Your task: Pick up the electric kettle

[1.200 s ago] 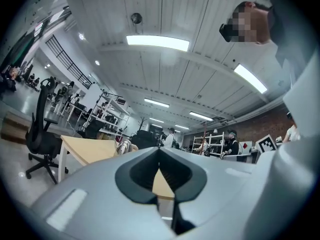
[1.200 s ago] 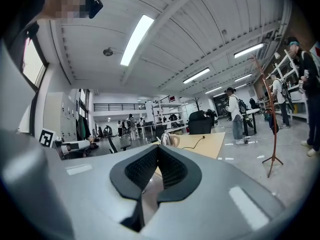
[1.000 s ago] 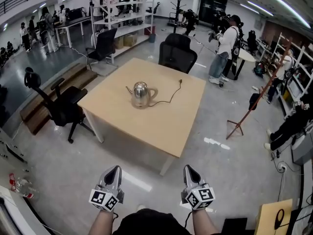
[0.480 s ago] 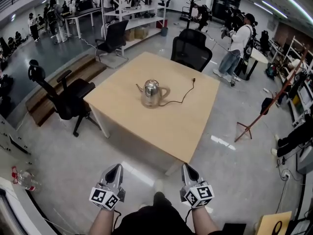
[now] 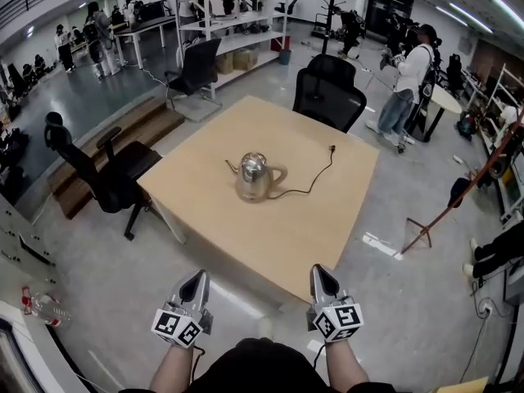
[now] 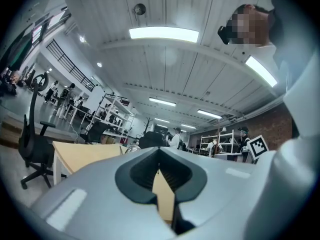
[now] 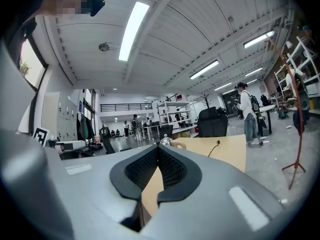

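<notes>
Because it is polished steel, the kettle (image 5: 255,177) will likely feel rigid, slippery and weighty if filled; its looped handle (image 5: 281,175) seems the best hold, though it is small at this range. It stands near the middle of the table (image 5: 246,244), its cord (image 5: 315,173) trailing across the table. The left gripper (image 5: 198,277) and right gripper (image 5: 320,272) hover off the table's near corner, jaws together and empty, well apart from the kettle.

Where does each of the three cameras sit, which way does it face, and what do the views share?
Head view: on the person's head, steeply down at table, kettle; forearms, left gripper, right gripper show.
Left gripper view: on that gripper, looking along its shut jaws toward the table.
Right gripper view: likewise, along its own shut jaws.
Shared: all show table and kettle.
</notes>
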### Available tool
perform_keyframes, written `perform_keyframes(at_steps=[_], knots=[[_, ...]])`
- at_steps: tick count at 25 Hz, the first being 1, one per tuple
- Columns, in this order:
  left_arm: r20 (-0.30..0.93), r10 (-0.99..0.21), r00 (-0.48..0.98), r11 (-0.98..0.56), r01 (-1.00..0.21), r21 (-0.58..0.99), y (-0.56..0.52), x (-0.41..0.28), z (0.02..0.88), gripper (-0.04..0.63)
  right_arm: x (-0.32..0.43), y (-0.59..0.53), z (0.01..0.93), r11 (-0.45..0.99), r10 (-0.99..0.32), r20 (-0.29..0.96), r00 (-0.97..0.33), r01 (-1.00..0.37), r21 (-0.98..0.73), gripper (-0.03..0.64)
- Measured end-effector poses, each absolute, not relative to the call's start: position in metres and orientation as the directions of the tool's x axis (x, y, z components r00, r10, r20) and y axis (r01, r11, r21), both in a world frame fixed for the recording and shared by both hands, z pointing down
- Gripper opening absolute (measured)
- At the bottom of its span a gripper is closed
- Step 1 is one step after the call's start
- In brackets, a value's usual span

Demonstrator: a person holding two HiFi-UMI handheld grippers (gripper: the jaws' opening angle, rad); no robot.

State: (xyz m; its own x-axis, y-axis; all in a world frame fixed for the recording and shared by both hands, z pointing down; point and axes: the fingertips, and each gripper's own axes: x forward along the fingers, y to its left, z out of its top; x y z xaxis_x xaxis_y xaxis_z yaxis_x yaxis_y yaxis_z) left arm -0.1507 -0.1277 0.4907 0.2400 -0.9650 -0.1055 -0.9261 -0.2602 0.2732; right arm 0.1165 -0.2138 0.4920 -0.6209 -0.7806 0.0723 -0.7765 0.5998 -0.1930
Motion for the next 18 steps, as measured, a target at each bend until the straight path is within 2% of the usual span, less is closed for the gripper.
perform_keyframes(at_steps=[18], knots=[[-0.093, -0.983, 0.161, -0.181, -0.942, 0.284, -0.198, -0.143, 0.497, -0.002, 0.128, -0.304, 0.5, 0.633, -0.748, 0.086, -0.658, -0.746, -0.206, 0.002]])
